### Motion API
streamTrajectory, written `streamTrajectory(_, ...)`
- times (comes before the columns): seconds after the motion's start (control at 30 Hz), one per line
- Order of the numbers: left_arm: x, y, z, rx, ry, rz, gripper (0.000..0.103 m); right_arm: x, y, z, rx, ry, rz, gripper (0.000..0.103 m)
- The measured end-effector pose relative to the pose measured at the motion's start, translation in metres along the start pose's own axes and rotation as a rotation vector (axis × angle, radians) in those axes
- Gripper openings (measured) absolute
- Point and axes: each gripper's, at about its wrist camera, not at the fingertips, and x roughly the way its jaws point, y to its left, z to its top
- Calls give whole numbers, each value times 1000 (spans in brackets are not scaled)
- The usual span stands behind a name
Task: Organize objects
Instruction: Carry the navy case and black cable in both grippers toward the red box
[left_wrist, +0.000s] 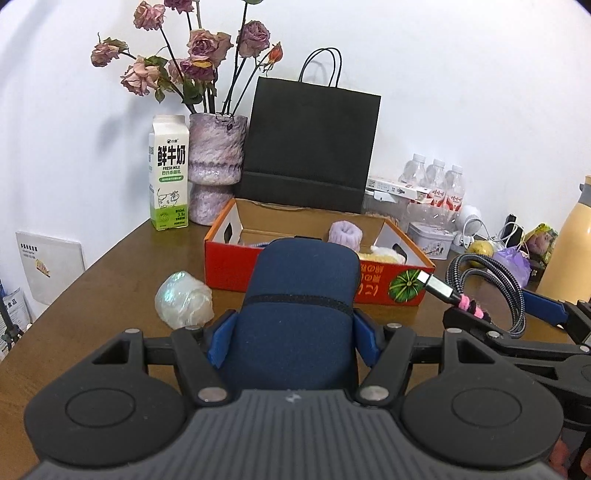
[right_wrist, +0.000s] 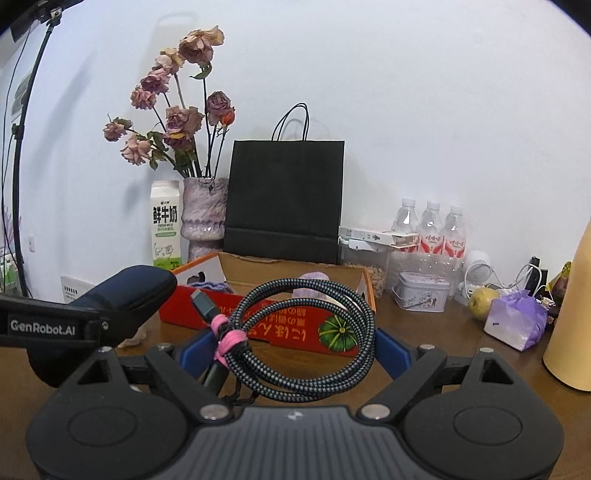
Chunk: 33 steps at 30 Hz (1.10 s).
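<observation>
My left gripper (left_wrist: 295, 328) pinches a navy blue case (left_wrist: 299, 317) between its blue pads; the case fills the middle of the left wrist view and stands up between the fingers, its rounded top overlapping the near wall of the red box (left_wrist: 317, 284). In the right wrist view the same case (right_wrist: 125, 291) juts in from the left edge.

My right gripper (right_wrist: 295, 347) holds a coiled braided cable (right_wrist: 303, 339), the loop pressed between the two blue pads at the centre of the right wrist view. A pink tie (right_wrist: 227, 339) binds the coil at its left side, and a grey plug (right_wrist: 203, 302) sticks up from there. In the left wrist view that cable (left_wrist: 491, 288) shows at the right edge, in front of the box's right corner.

The red box sits open on the brown table (left_wrist: 110, 280), centre of both views, with a lilac knitted roll (left_wrist: 345, 232) and a yellowish soft thing (left_wrist: 384, 254) inside it. A pearly crumpled lump (left_wrist: 184, 304) lies on the table just left of the case.

Behind the box stand a black paper bag (left_wrist: 310, 147), a purple vase of dried roses (left_wrist: 218, 166) and a milk carton (left_wrist: 169, 173) at upper left. Water bottles (left_wrist: 436, 181), a small tin (left_wrist: 430, 240) and a pear (left_wrist: 480, 249) crowd the right side.
</observation>
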Motion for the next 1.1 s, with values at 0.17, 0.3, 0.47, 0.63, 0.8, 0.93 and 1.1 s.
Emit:
streamTrajectory(0.17,6,-2,4,0,-2,-1,66,15,1,11,-3,-6,3,90)
streamTrajectory(0.3,21,-4,17,-2,-1,1,65,27,3,16,-3,-3,5,90)
streamTrajectory(0.47,38,-1,27,-12,5,-2,65,43,1,21,3,0,7,90)
streamTrajectory(0.63,51,1,35,-16,3,1,65,57,-1,27,14,-5,9,90)
streamTrajectory(0.8,64,3,44,-23,-1,6,65,73,-2,32,28,-5,14,90)
streamTrajectory(0.93,76,3,51,-25,-6,6,65,86,-4,35,35,-6,16,90)
streamTrajectory(1.1,93,0,61,-27,-10,2,65,106,-4,40,37,-10,17,90)
